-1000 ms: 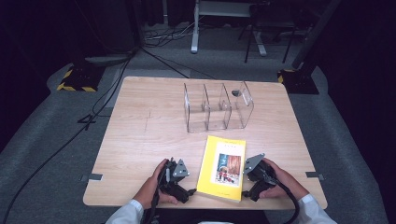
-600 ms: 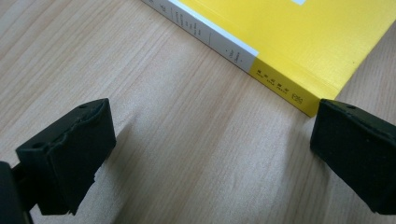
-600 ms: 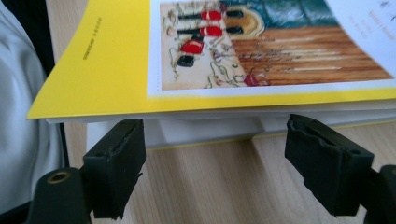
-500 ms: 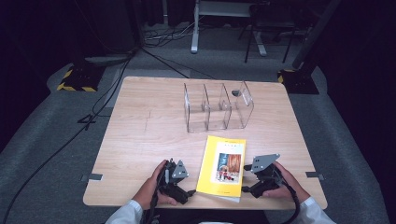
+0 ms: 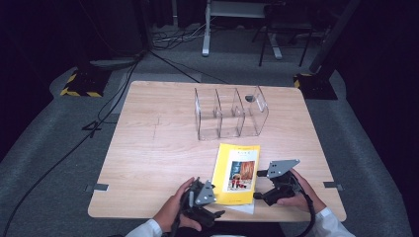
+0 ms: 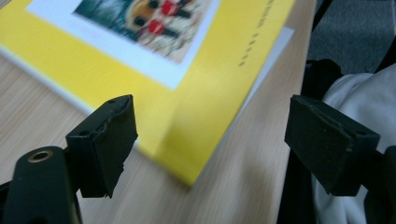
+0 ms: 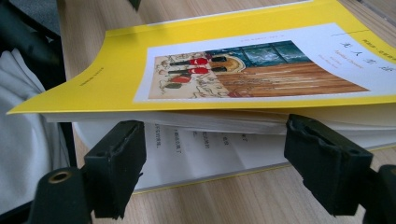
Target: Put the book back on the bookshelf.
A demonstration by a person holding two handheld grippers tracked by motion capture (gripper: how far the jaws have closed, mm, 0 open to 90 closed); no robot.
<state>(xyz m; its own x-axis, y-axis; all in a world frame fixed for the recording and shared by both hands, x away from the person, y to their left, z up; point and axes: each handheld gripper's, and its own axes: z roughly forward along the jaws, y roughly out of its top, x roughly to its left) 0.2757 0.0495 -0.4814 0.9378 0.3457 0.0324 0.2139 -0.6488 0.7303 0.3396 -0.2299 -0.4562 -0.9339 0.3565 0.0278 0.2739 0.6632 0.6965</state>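
At the near edge of the wooden table (image 5: 158, 148), you work a yellow book (image 5: 237, 173) from both sides with your two grippers. The book lies flat just in front of you, its picture cover facing up, well apart from the clear three-compartment organizer (image 5: 230, 113) standing upright toward the far side of the table. Your left gripper (image 5: 217, 206) sits at the book's near left corner; in the left gripper view its jaws have just been closing yet stand well apart, one black pad (image 6: 105, 142) over the wood beside the yellow cover, the other off the table edge by your white sleeve (image 6: 350, 98), with the book's corner lying between them and neither pad pressing on it. Your right gripper (image 5: 258, 195) meets the book's near right edge, its grey three-cornered plate tilted up above your hand. In the right gripper view the jaws have just been closing a little and are spread wide, aimed level at the side of the book, where the cover and top pages are lifted and bowed above a printed white page below; the pads (image 7: 327, 163) flank that opening without clamping anything.
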